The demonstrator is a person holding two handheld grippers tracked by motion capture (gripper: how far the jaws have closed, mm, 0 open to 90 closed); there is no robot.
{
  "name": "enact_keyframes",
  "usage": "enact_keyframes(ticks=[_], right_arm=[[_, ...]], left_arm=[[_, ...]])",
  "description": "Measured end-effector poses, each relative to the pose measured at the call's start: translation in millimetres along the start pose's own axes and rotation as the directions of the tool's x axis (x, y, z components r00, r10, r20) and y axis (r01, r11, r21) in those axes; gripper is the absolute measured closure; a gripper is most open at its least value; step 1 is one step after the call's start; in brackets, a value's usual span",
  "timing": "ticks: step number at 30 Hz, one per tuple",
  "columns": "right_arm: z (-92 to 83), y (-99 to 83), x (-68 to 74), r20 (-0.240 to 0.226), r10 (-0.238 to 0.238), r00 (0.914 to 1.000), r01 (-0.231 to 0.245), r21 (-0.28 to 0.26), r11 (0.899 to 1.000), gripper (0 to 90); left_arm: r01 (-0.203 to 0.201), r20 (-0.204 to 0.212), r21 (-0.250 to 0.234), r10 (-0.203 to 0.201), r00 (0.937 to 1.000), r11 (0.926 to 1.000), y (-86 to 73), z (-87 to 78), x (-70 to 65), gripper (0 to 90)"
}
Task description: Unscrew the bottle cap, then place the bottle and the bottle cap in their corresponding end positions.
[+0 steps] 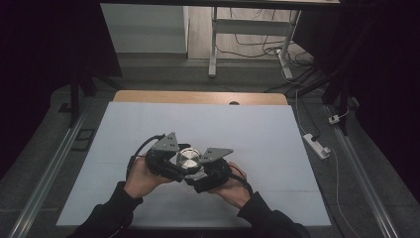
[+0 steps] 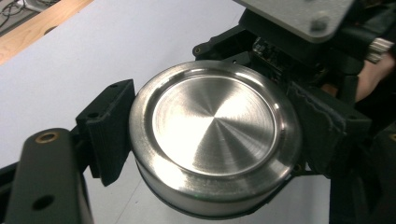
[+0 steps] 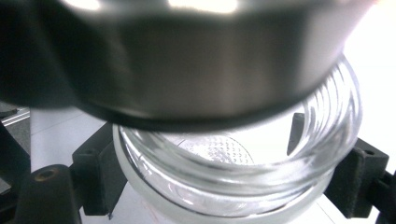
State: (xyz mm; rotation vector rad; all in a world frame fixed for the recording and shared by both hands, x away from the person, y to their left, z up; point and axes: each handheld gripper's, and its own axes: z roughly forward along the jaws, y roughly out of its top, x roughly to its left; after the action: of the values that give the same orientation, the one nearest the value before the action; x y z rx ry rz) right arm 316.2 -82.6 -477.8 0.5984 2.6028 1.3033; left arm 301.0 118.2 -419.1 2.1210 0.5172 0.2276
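Left gripper (image 2: 205, 154) clamps one steel lid (image 2: 212, 126); my right gripper (image 3: 229, 182) clamps one glass jar (image 3: 233, 158), empty inside as far as I see. Lid sits just above jar mouth, over the white table (image 1: 247, 124)

A white sheet (image 1: 208, 124) covers nearly all of a wooden table (image 1: 198, 96), leaving a bare strip of wood along the edge far beyond the jaws. The sheet stretches smooth beneath and on all sides of the jaws.
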Motion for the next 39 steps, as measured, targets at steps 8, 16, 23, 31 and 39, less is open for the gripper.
enact_keyframes(ticks=[8, 16, 23, 31, 39], right_arm=[[-3.9, -0.7, -6.6, 0.020, 0.009, 0.9998, -0.009, -0.005, 1.000, 15.2], [-6.5, -2.6, -14.7, 0.045, 0.024, 0.9987, -0.023, -0.007, 1.000, 15.2], [-9.0, -3.8, -22.1, 0.071, 0.040, 0.9966, -0.040, -0.010, 0.999, 15.2], [-12.2, -3.4, -28.7, 0.093, 0.054, 0.9942, -0.053, -0.018, 0.998, 15.1], [-14.0, -1.1, -34.0, 0.109, 0.066, 0.9919, -0.064, -0.028, 0.998, 15.2]], left_arm=[[0.012, 0.004, -0.010, -0.012, 0.9999, 0.9999, -3.1, -7.3, 0.7, 20.2], [0.020, 0.008, -0.014, -0.020, 0.9998, 0.9997, -6.6, -12.4, 0.1, 20.1], [0.019, 0.011, -0.013, -0.019, 0.9997, 0.9997, -9.9, -13.9, -2.1, 20.1], [0.014, 0.021, -0.024, -0.014, 0.9997, 0.9996, -14.6, -15.5, -5.0, 20.1], [0.002, 0.035, -0.038, -0.001, 0.9994, 0.9993, -19.1, -13.9, -8.8, 20.1]])
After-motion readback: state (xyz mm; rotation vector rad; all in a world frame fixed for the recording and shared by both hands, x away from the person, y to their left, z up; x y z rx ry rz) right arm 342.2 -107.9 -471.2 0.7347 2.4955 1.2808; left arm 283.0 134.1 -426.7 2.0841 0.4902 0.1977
